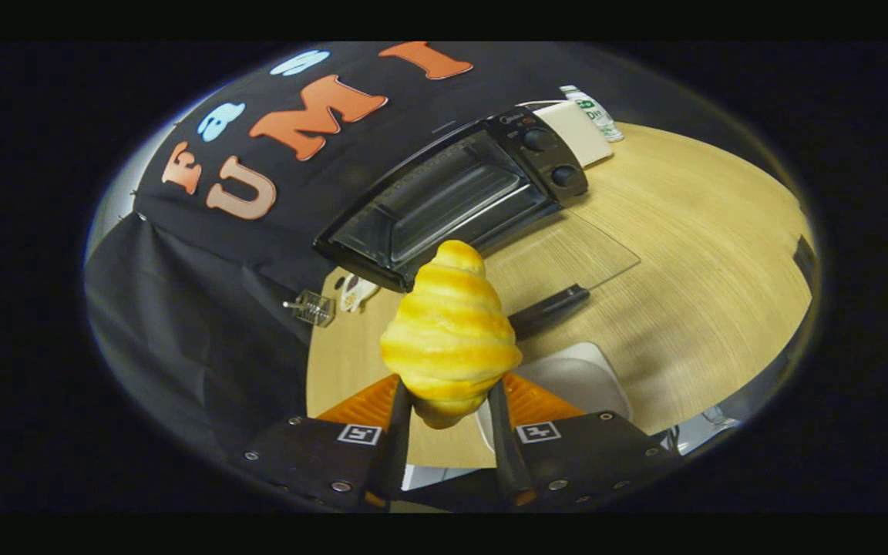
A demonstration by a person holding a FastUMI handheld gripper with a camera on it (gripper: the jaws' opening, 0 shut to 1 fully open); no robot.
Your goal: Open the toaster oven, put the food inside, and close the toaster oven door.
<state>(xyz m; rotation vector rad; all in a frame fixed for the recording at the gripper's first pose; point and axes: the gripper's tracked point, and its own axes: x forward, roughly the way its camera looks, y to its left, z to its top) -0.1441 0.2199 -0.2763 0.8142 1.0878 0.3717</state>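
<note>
The gripper (450, 401) was seen clamped on a croissant (450, 331), both fingers pressed against its lower flanks so that the pastry stood point-up between them and could be carried without slipping. Beyond it, at about twelve o'clock from the fingers, the toaster oven (452, 204) was set on the wooden table (706, 293) with its glass door (567, 258) folded down flat toward the fingers and its dark handle (548, 310) at the near edge, so the cavity was left open to receive the food. A white plate (586, 378) was seen just behind the croissant at four o'clock. The step in hand was judged to be the carry toward the cavity; insertion and closing were not yet done.
</note>
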